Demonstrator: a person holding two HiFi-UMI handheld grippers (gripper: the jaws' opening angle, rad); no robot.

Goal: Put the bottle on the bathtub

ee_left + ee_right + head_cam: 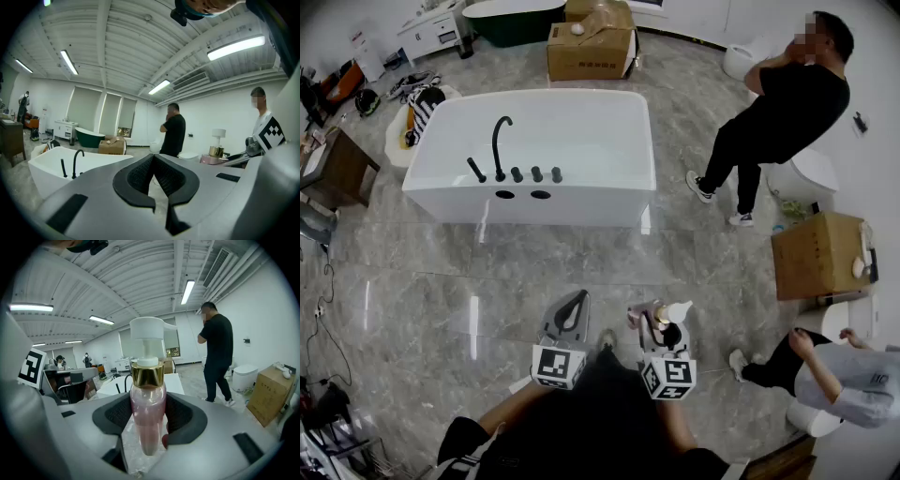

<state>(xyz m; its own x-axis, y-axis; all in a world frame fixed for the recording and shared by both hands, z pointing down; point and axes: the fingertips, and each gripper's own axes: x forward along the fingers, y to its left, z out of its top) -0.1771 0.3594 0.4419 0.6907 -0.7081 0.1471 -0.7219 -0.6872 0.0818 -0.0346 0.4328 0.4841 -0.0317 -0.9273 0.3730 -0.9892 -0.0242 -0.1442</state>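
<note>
My right gripper (148,416) is shut on a pink pump bottle (147,413) with a gold collar and a white pump head; in the head view the bottle (664,319) pokes out ahead of the right gripper (661,330). My left gripper (573,314) is shut with nothing between its pads (152,174). The white bathtub (534,155) stands well ahead on the grey floor, with a black tap (500,145) on its near rim. In the left gripper view the bathtub (61,169) shows at lower left.
A person in black (778,112) stands right of the tub. Another person (834,370) crouches at lower right beside a cardboard box (820,253). Another box (591,47) lies beyond the tub. A wooden cabinet (337,169) is at the left, cables (323,319) below it.
</note>
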